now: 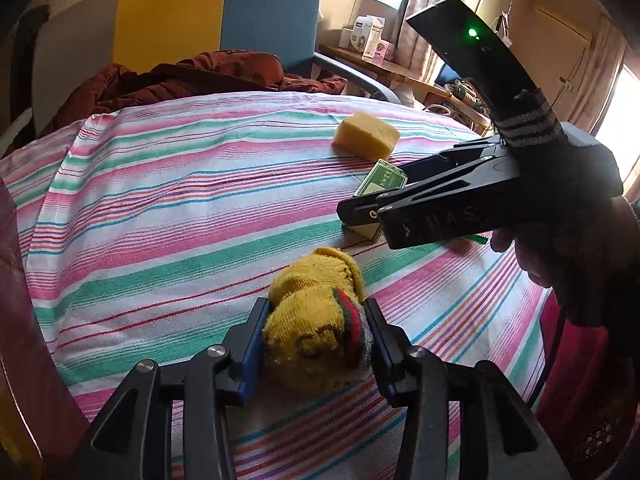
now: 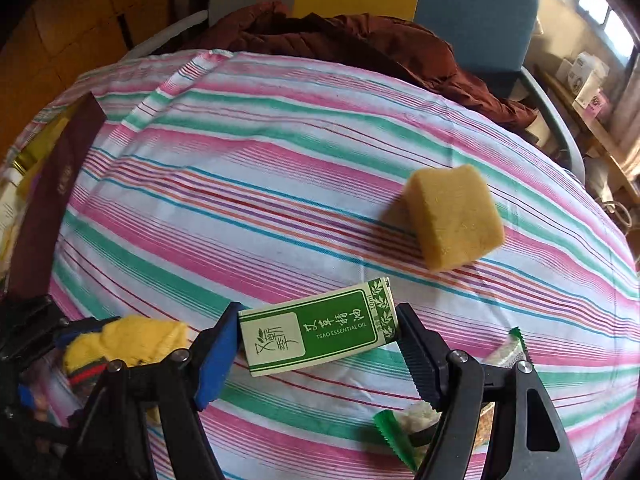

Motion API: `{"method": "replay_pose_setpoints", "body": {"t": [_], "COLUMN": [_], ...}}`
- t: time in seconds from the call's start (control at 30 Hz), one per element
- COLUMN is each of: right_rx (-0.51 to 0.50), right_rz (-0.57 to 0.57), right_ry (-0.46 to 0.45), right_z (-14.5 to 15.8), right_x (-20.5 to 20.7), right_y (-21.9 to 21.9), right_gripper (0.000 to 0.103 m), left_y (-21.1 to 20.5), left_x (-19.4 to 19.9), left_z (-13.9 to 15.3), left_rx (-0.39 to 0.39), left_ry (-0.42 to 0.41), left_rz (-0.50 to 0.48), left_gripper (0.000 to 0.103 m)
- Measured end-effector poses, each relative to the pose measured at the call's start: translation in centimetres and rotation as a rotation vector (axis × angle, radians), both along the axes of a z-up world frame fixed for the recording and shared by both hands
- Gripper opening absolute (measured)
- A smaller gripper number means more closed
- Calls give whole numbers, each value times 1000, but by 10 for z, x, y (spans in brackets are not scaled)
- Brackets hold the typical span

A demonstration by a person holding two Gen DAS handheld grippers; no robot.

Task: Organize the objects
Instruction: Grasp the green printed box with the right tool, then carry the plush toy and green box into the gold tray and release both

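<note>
A rolled yellow sock (image 1: 316, 344) with a red and green band lies on the striped cloth (image 1: 160, 208). My left gripper (image 1: 316, 308) straddles it, with both pads touching its sides. The same sock (image 2: 128, 340) and left gripper (image 2: 52, 332) show at the lower left of the right wrist view. A green and cream essential-oil box (image 2: 316, 332) lies lengthwise between the jaws of my right gripper (image 2: 318, 320), and its two ends meet the pads. From the left wrist view the right gripper (image 1: 360, 210) covers most of that box (image 1: 380, 178). A yellow sponge block (image 2: 456, 220) sits free behind it.
A snack packet with green crimped ends (image 2: 504, 352) lies under the right finger. A dark red booklet (image 2: 52, 200) leans at the cloth's left edge. A maroon jacket (image 1: 192, 76) is heaped on the chair (image 1: 260, 12) behind. A shelf with boxes (image 1: 368, 36) stands at the back right.
</note>
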State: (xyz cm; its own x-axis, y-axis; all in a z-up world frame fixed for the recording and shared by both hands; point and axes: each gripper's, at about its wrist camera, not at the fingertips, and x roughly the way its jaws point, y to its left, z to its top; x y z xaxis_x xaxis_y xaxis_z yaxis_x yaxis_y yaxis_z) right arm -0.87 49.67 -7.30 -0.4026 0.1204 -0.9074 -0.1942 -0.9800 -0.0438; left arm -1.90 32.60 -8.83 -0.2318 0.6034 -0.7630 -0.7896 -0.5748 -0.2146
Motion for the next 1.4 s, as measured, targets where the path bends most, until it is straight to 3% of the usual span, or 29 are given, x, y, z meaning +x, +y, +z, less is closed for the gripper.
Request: {"method": "replay_pose_setpoints", "body": {"t": [0.4, 0.73, 1.1, 1.4], "right_rx": [34, 39, -4, -62], "right_rz": [1, -22, -20, -11], "right_ry": [16, 3, 49, 151], "right_z": [2, 1, 19, 42], "right_x": [0, 1, 7, 14], "right_y": [-4, -10, -66, -120], "right_gripper": [75, 75, 75, 75], "left_y": [-2, -38, -112, -212], "left_x": [11, 16, 15, -22], "left_z": [14, 60, 92, 106], "left_rx": [-51, -3, 64, 124], "left_ry": [53, 109, 142, 100], "left_rz": [20, 69, 173, 397], "left_gripper": [40, 40, 40, 40]}}
